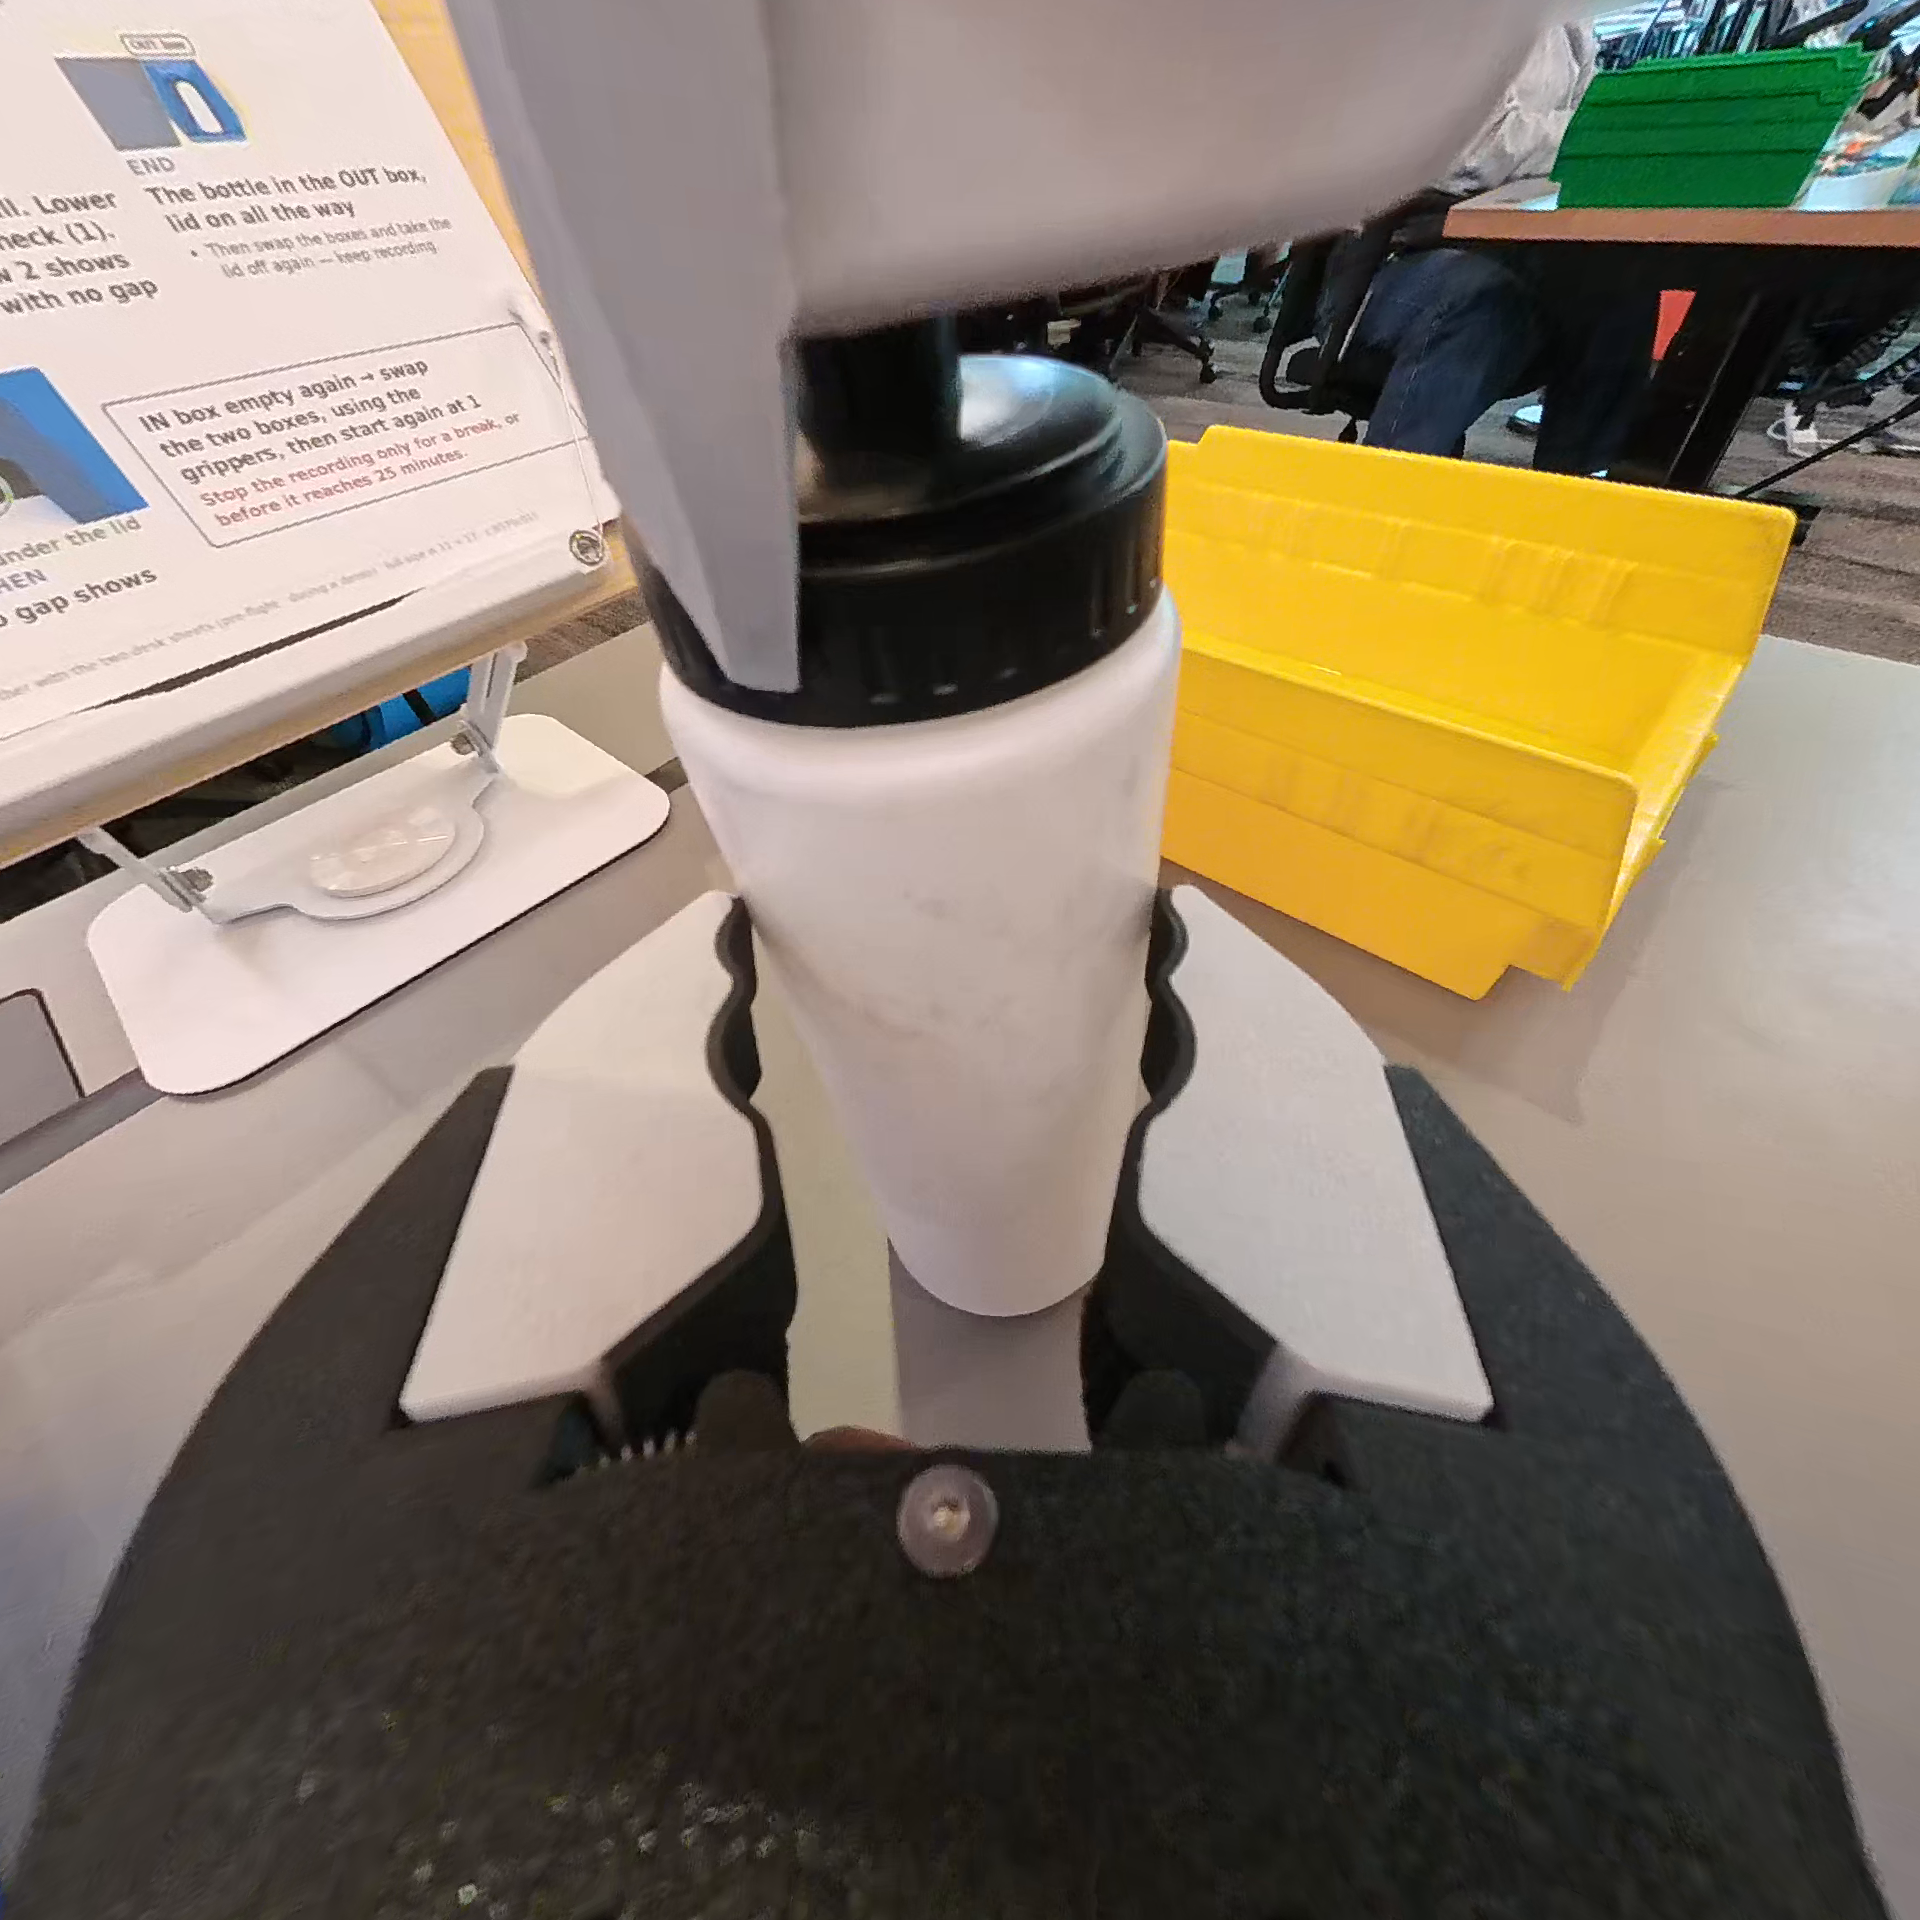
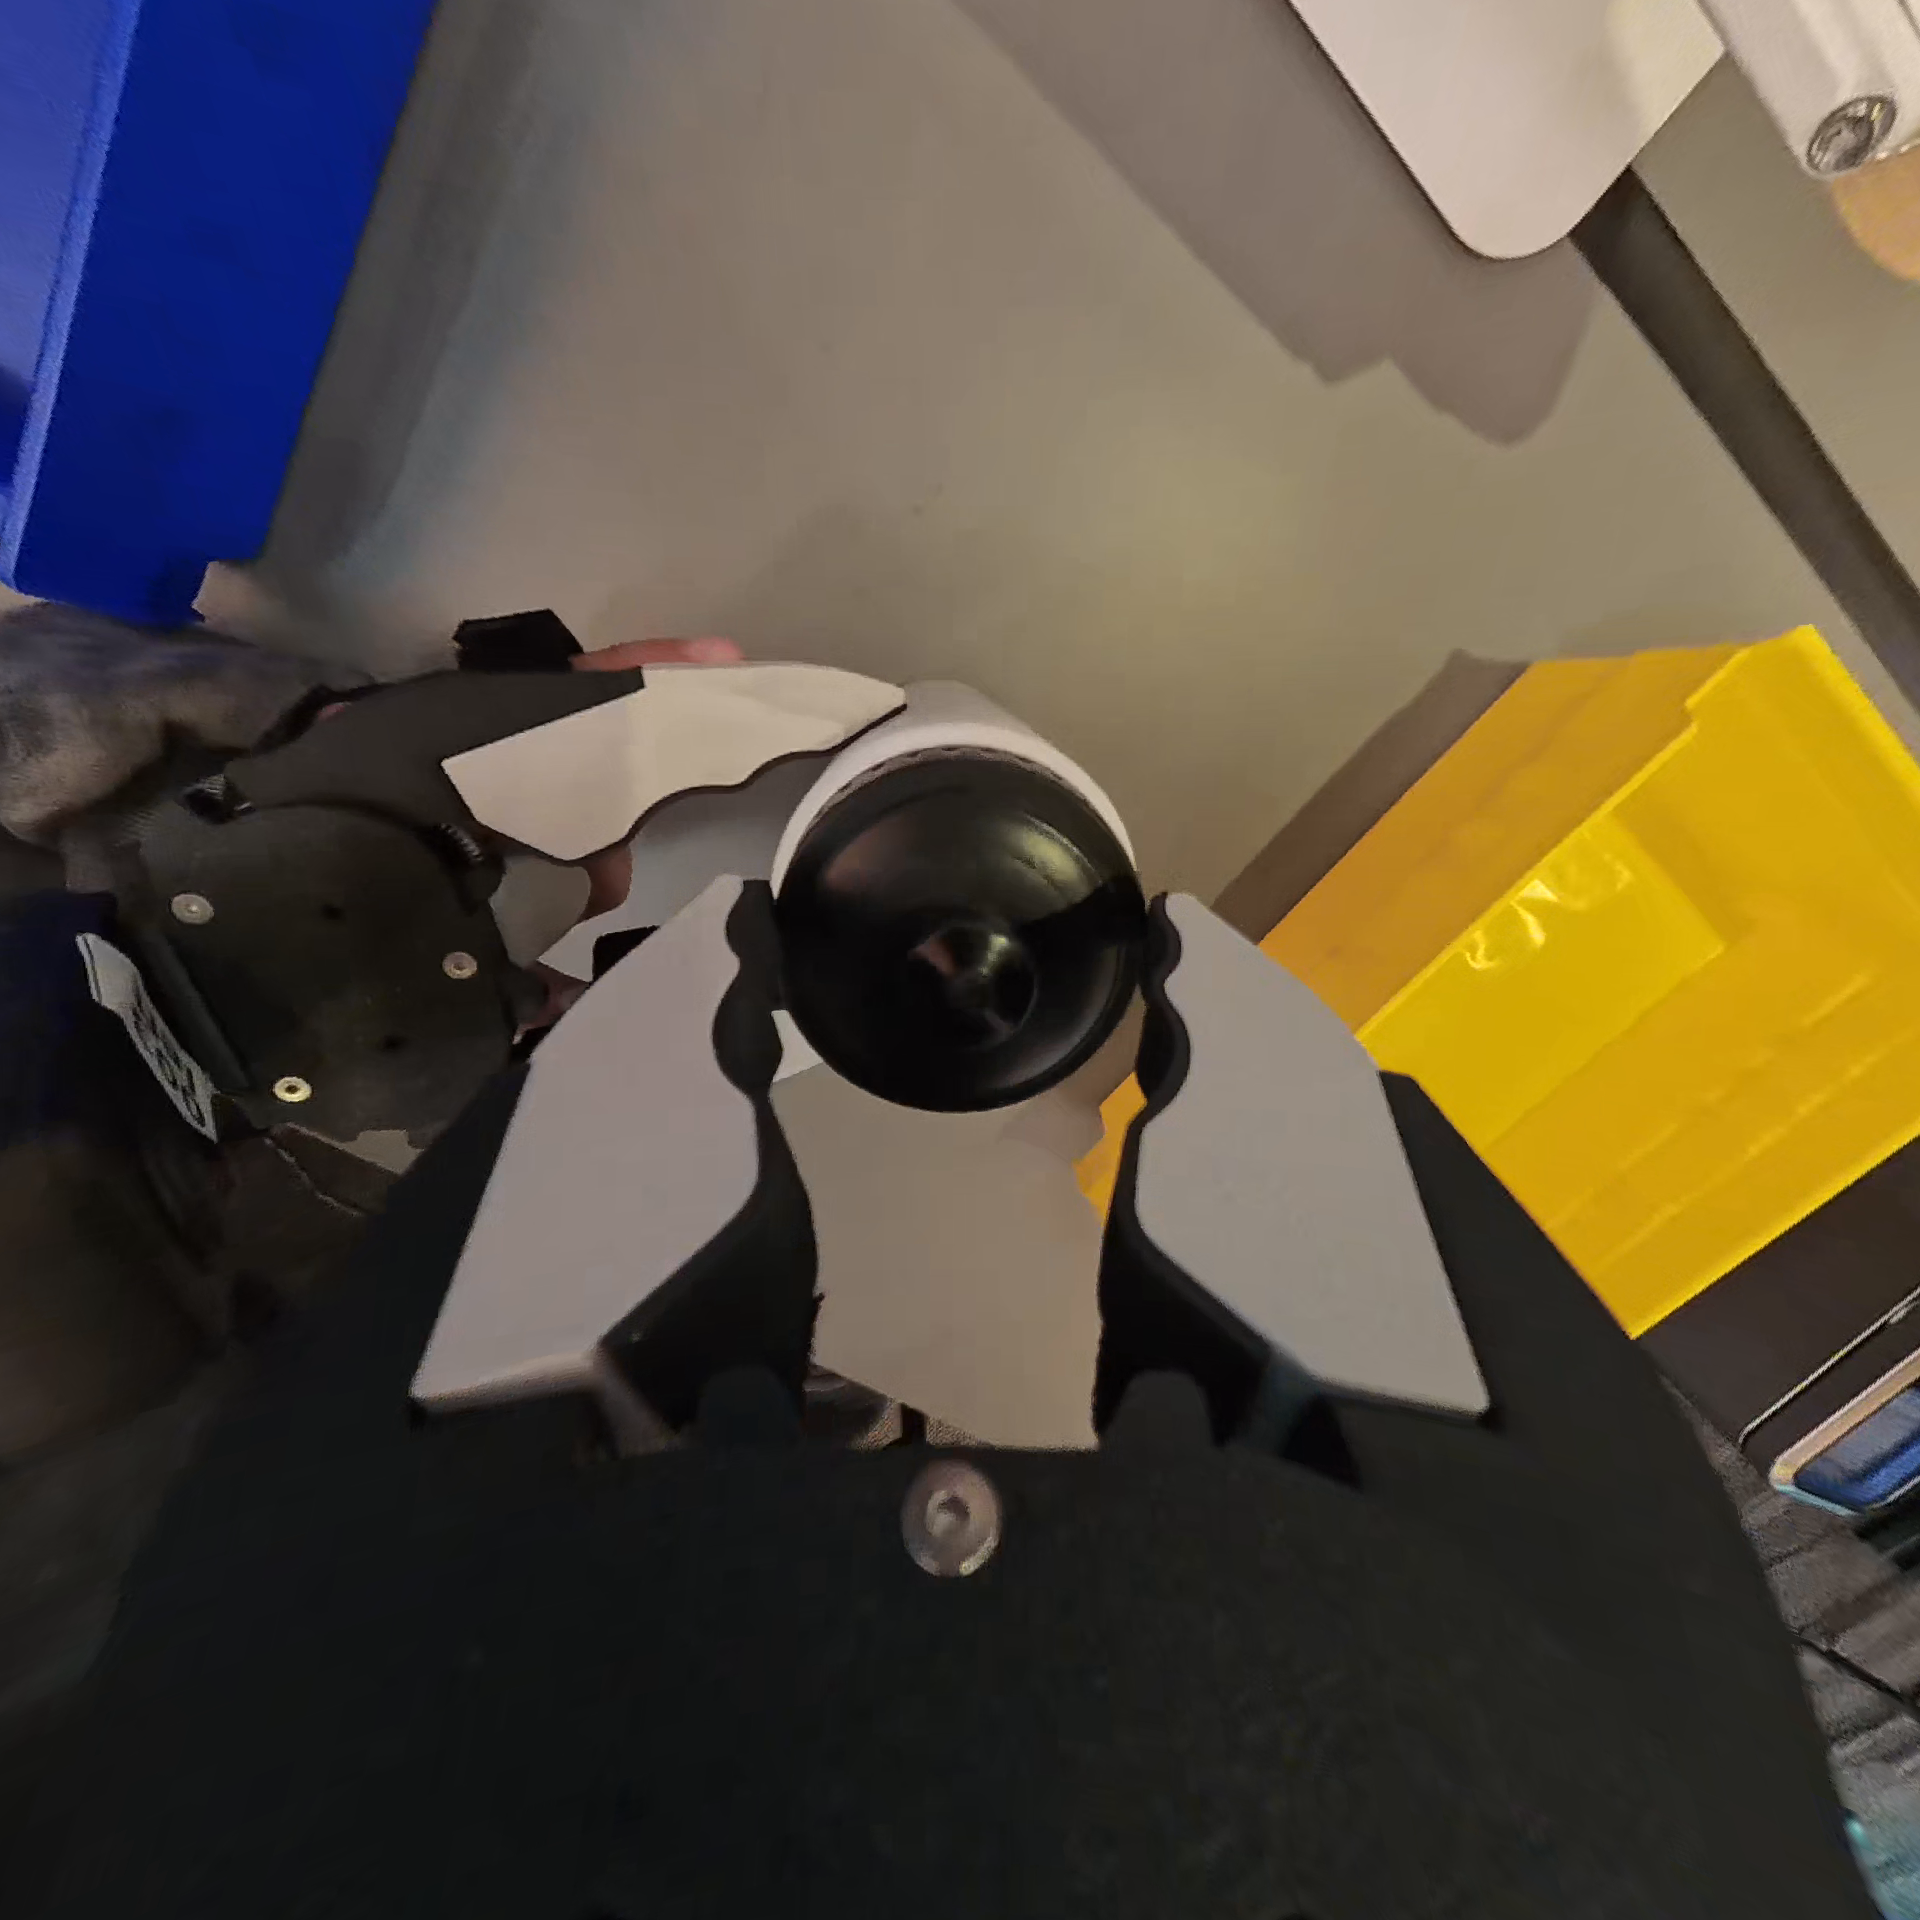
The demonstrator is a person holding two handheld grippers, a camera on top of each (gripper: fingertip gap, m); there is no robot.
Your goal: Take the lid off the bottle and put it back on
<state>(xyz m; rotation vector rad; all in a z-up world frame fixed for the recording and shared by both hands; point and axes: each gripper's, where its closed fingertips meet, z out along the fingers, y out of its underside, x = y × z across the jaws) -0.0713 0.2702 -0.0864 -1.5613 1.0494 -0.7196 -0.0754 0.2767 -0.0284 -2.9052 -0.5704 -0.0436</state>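
A white bottle (image 1: 935,935) with a black screw lid (image 1: 987,540) stands upright between the fingers of my left gripper (image 1: 951,997), which is shut on its body. My right gripper (image 2: 951,977) comes down from above and is shut on the black lid (image 2: 951,935); one of its grey fingers (image 1: 665,343) shows against the lid's left side in the left wrist view. The lid sits on the bottle's neck. In the right wrist view the left gripper (image 2: 665,769) holds the white bottle (image 2: 966,727) from the left. The bottle's base is held above the table.
A yellow bin (image 1: 1455,707) lies just right of the bottle on the grey table (image 1: 1714,1143); it also shows in the right wrist view (image 2: 1610,987). An instruction sheet on a white stand (image 1: 312,883) is at the left. A blue bin (image 2: 156,260) is beyond. A seated person is in the background.
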